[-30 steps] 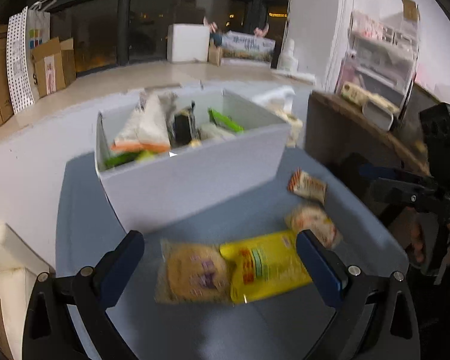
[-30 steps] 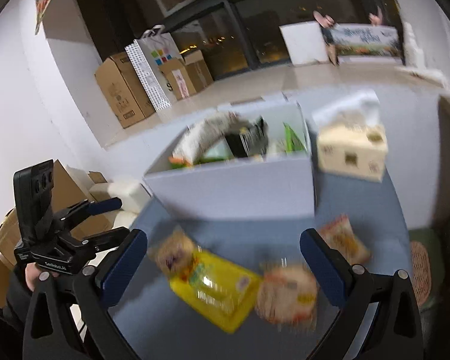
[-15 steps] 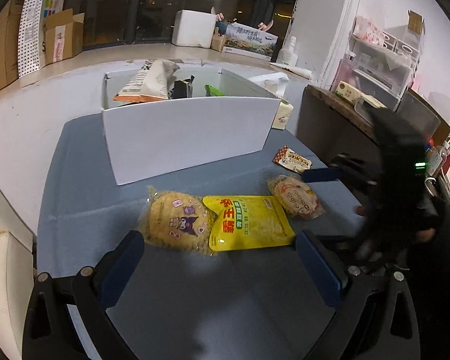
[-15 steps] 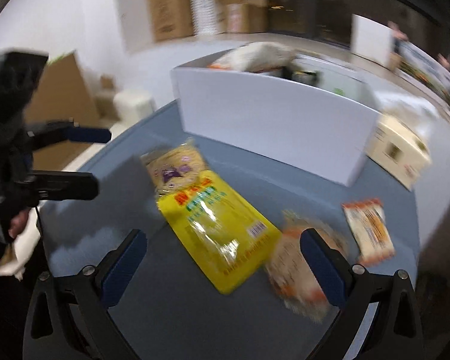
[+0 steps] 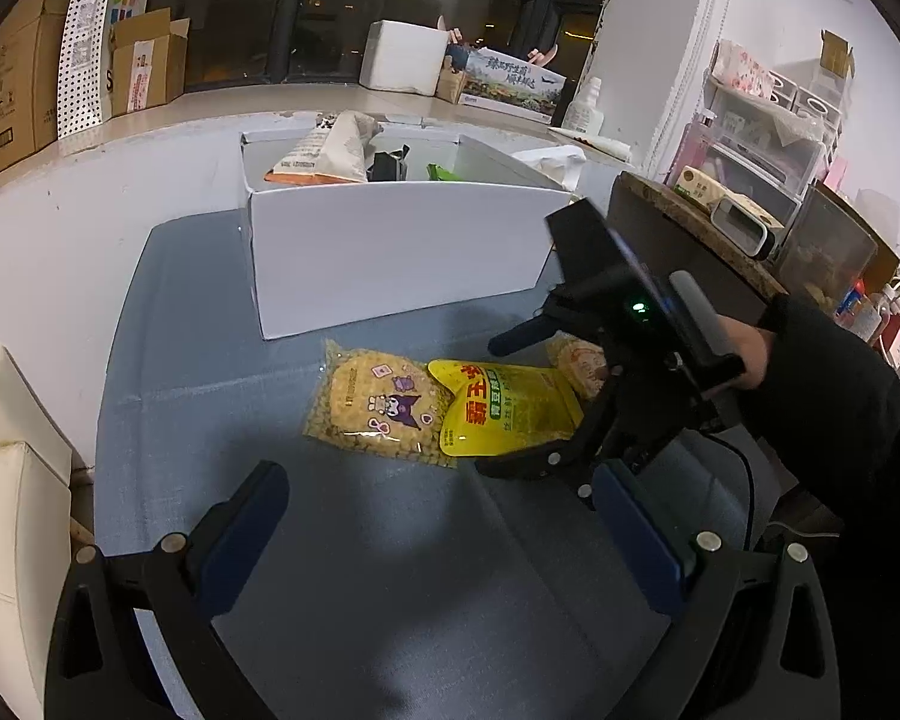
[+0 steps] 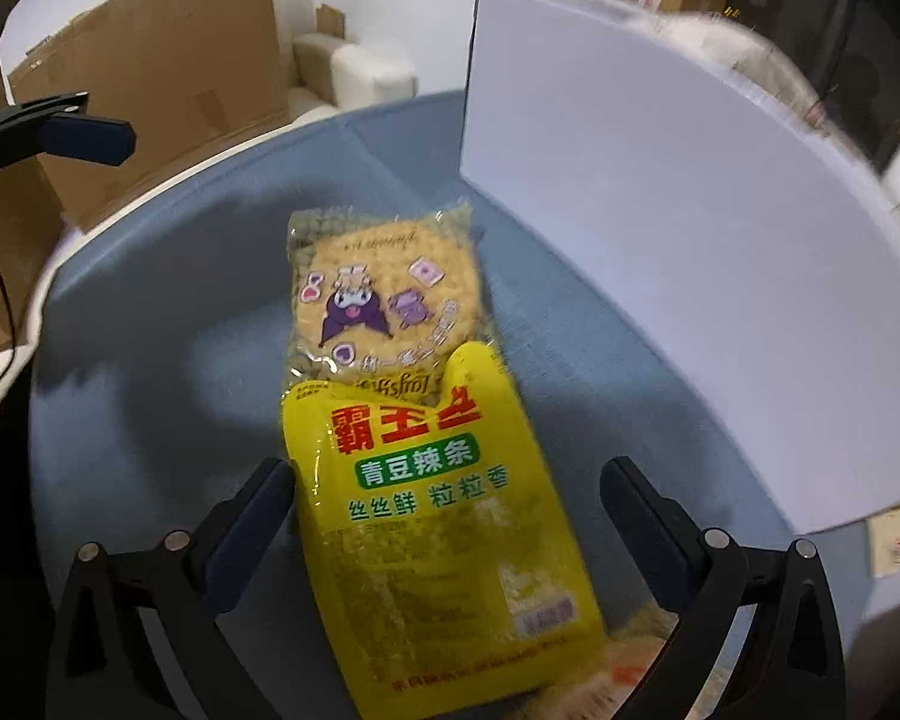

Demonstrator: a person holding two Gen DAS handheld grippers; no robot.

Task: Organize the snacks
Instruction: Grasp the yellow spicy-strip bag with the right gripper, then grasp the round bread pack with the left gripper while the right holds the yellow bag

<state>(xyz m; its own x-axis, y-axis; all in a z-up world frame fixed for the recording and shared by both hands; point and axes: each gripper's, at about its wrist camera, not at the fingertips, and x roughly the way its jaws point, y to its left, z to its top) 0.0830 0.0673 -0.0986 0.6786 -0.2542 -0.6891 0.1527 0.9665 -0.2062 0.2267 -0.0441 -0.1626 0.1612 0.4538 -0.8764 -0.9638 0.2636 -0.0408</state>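
— On the blue desk (image 5: 168, 372), what lies in front of the white box (image 5: 402, 252)?

— Two packets side by side. A yellow pouch (image 6: 438, 516) with red and green lettering lies flat, and its top corner overlaps a clear bag of yellow snacks (image 6: 384, 288) printed with a purple cartoon figure. That bag lies nearer the box, but apart from it.

— And the right gripper (image 6: 447, 510)?

— Low over the yellow pouch, jaws spread wide. One finger stands just left of the pouch, the other well to its right, so the pouch lies between them ungripped. From the left wrist view the same tool (image 5: 510, 402) reaches in from the right, one finger above the pouch and one below.

— Anything else on the desk?

— A third packet, pale orange (image 5: 576, 360), peeks out behind the right gripper, touching the pouch's far edge.

— The left gripper (image 5: 444, 534)?

— It hangs back over bare desk, near the two packets but touching neither, jaws wide with nothing between them.

— What is in the box?

— Several snacks stick up above its rim: a pale bag with an orange edge (image 5: 330, 150), something dark, something green.
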